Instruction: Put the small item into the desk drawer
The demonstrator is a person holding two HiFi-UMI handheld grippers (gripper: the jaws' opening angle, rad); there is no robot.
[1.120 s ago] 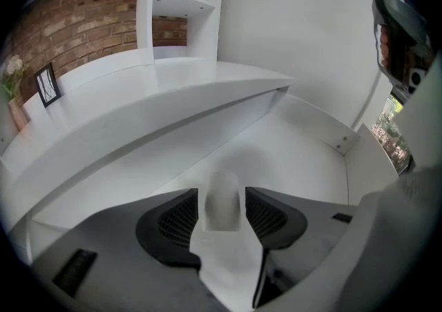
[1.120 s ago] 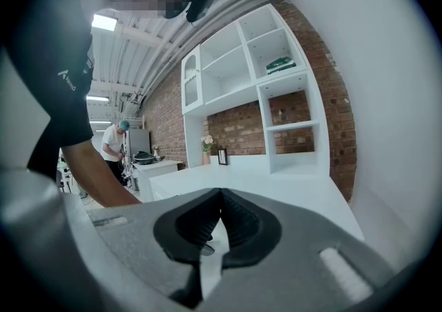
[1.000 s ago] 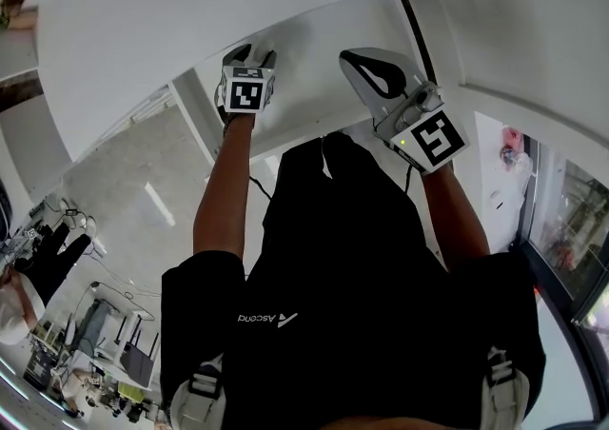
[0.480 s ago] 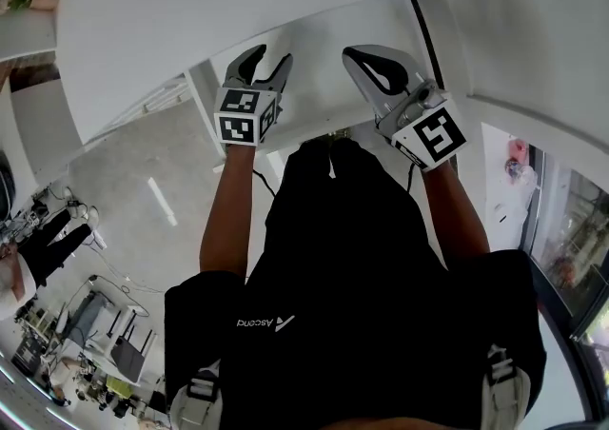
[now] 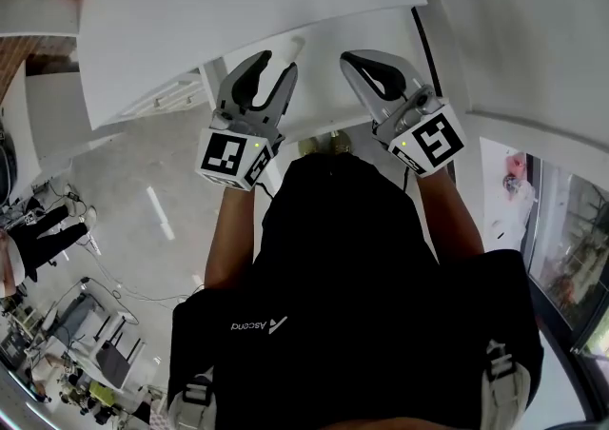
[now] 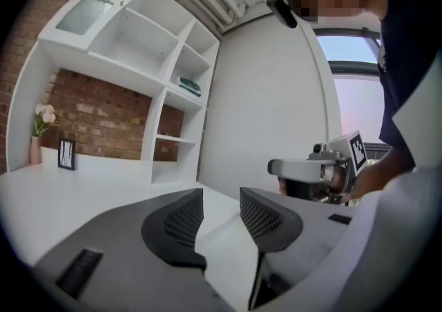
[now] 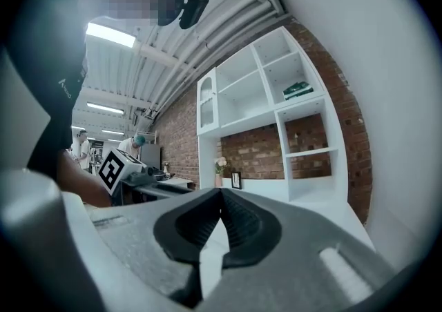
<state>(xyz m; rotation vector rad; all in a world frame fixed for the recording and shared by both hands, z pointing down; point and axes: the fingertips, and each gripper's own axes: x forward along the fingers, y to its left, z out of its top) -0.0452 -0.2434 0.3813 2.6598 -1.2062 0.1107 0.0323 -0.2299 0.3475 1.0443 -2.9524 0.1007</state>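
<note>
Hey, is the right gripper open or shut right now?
Shut. In its own view the right gripper has its two jaw tips touching, with nothing held between them.

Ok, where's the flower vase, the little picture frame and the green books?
flower vase [image 6: 34,151]: left gripper view, on the vase's body below the blooms.
picture frame [image 6: 66,154]: left gripper view, middle of the frame.
green books [image 6: 190,85]: left gripper view, side of the stack on the shelf.

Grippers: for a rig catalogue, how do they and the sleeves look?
The left gripper and right gripper have curved grey jaws, dark mesh pads, white cubes with black square markers. Short black sleeves. The left's jaws have just been closing, nothing between.
</note>
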